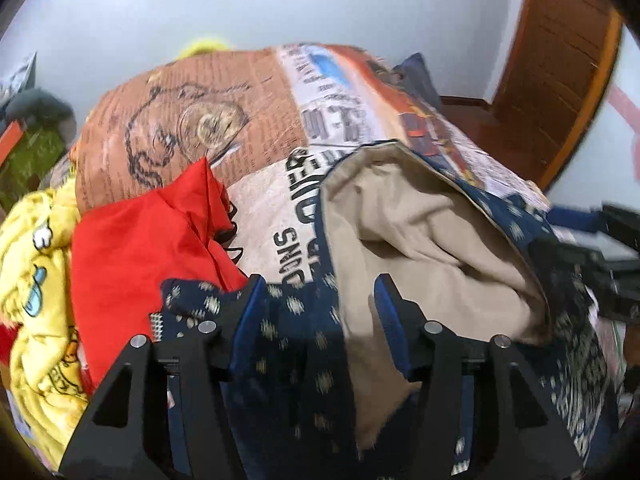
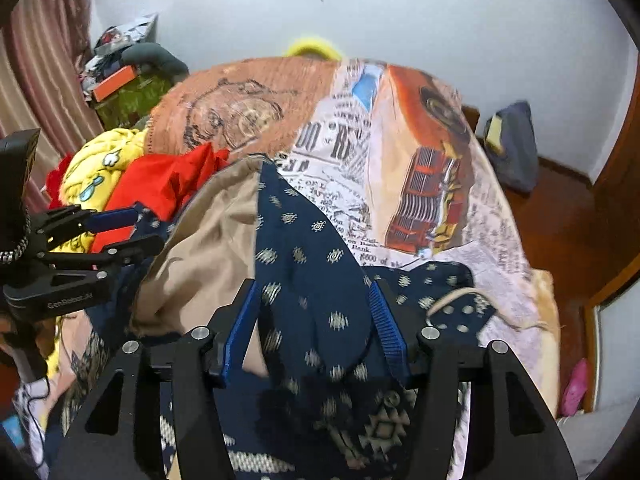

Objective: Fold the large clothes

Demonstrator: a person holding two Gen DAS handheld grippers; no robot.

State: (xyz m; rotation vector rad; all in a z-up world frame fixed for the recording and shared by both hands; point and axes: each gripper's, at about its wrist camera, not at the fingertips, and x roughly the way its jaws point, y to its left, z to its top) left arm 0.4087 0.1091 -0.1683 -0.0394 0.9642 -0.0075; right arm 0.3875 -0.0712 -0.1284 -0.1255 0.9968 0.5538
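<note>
Spread under everything, your newspaper-print bed cover (image 2: pixel 420 152) carries the navy patterned garment (image 2: pixel 304 248), tan lining (image 1: pixel 420 240) turned up, at 6 o'clock. It should handle soft, limp and light, so pinch hems or corners. Your left gripper (image 1: pixel 320 300) and right gripper (image 2: pixel 314 308) both straddle cloth, jaws apart.

Two hand-held grippers (left (image 1: pixel 320 320), right (image 2: pixel 312 328)), one navy garment (image 2: pixel 304 248), one red cloth (image 1: pixel 140 240), one yellow blanket (image 1: pixel 36 280).
</note>
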